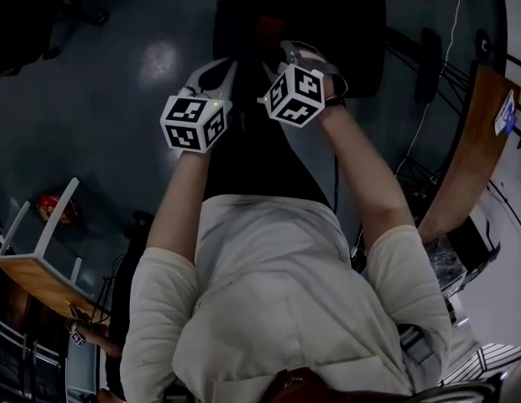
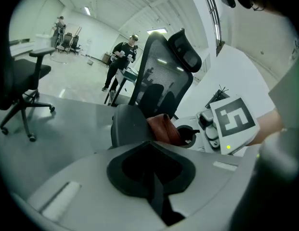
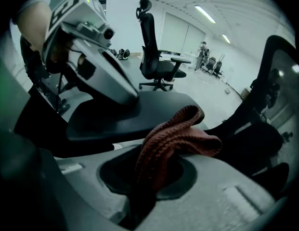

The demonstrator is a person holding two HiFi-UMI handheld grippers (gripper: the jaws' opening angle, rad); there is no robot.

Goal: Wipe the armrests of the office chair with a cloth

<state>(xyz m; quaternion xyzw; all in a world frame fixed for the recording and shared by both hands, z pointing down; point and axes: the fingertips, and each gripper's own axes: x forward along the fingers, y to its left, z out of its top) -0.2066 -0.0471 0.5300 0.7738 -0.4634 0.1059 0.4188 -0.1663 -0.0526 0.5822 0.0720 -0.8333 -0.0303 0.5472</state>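
- Gripping a red cloth in the right gripper fingers, against the office chair's armrest.
- Holding the left gripper fingers closed, empty, just beside that armrest.

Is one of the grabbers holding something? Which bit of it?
The right gripper holds the reddish cloth by a bunched end. The left gripper holds nothing.

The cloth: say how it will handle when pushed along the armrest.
The cloth folds over limply from the right gripper, so it is probably floppy and light. Its knitted ribs likely drag on the armrest rather than slide freely.
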